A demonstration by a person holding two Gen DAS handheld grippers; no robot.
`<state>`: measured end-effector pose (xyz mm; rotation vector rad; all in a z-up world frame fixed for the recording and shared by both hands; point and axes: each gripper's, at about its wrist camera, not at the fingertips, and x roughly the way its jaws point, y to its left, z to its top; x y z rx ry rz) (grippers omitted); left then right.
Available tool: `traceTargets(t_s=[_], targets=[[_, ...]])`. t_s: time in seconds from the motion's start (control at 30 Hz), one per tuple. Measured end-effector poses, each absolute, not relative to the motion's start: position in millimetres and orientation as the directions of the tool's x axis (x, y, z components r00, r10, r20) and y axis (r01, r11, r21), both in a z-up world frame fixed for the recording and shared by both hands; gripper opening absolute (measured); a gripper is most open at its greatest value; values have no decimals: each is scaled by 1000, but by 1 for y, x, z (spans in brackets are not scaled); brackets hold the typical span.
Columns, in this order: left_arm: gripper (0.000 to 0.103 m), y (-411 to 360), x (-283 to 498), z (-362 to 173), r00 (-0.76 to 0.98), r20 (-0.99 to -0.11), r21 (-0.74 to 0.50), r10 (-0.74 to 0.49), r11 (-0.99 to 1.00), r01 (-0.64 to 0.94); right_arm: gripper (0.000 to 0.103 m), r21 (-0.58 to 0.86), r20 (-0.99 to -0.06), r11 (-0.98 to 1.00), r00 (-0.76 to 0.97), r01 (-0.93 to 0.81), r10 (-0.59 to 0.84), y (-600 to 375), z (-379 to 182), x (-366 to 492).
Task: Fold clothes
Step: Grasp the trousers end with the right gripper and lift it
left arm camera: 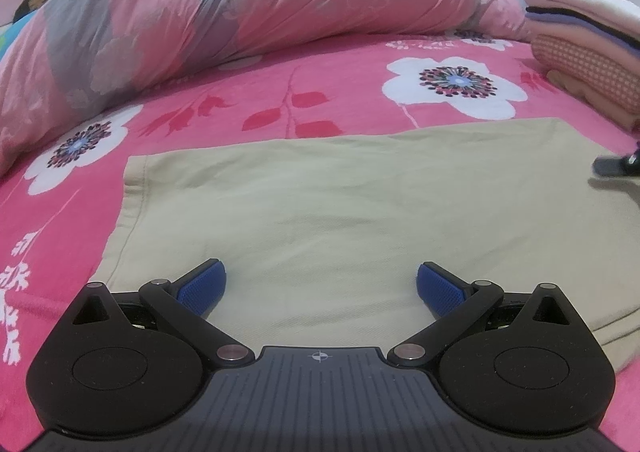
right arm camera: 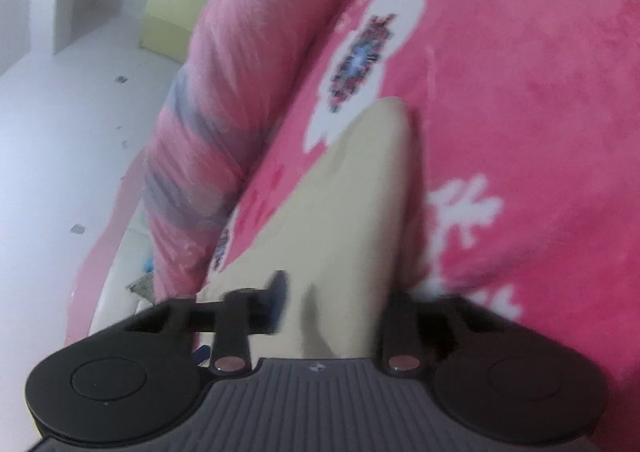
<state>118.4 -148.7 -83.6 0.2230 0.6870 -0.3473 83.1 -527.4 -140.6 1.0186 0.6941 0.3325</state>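
Two wrist views over a bed. The right wrist view is motion-blurred and tilted; the right gripper (right arm camera: pixel 340 302) shows one dark finger (right arm camera: pixel 278 290) clearly, the other lost behind a raised ridge of the beige garment (left arm camera: pixel 320 203), so whether the pads press the cloth cannot be told. The garment's right side is cut off by the edge of the left wrist view. It lies flat on the pink floral bedspread (left arm camera: pixel 340 99), in front of the rolled pink-and-grey quilt (left arm camera: pixel 248 3). The left gripper (left arm camera: pixel 320 288) hangs just above the garment's near edge, blue pads (left arm camera: pixel 204 284) spread wide, holding nothing. Folded clothes (left arm camera: pixel 580 43) are stacked right of the garment.
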Motion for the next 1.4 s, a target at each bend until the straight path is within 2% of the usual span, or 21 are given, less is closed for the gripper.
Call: traceTargets(t_s=[0.03,0.2,0.37,0.47,0.63,1.07,1.23,1.4], targets=[[103,-148,118,-84,720,-651,87,-241,919,386,21,865,-368,500,739,49,564,-526,-140,80],[103,-147,117,-86,727,-641,91,-247,916,392,7,835,-389,549,755,47,528,-515,-127,67],[103,-145,115,-88,730,-632,89,-261,911,404,6,828,-340,561,793,-2,505,-501,-85,68],[103,-145,114,-89,736,-623,91,-264,910,404,6,786,-352,617,792,-41,500,-483,-50,76],[103,-143,111,-91,746,-607,88,-273,911,404,7,701,-410,710,777,-67,478,-443,-3,95],[103,-131,112,-90,735,-578,9,-354,898,440,7,569,-550,818,702,-81,452,-345,58,133],[102,-100,100,-71,733,-502,-116,-459,876,469,7,502,-623,861,659,-78,423,-302,70,152],[102,-53,88,-52,773,-431,-153,-466,882,447,7,455,-688,885,591,-100,421,-257,71,169]])
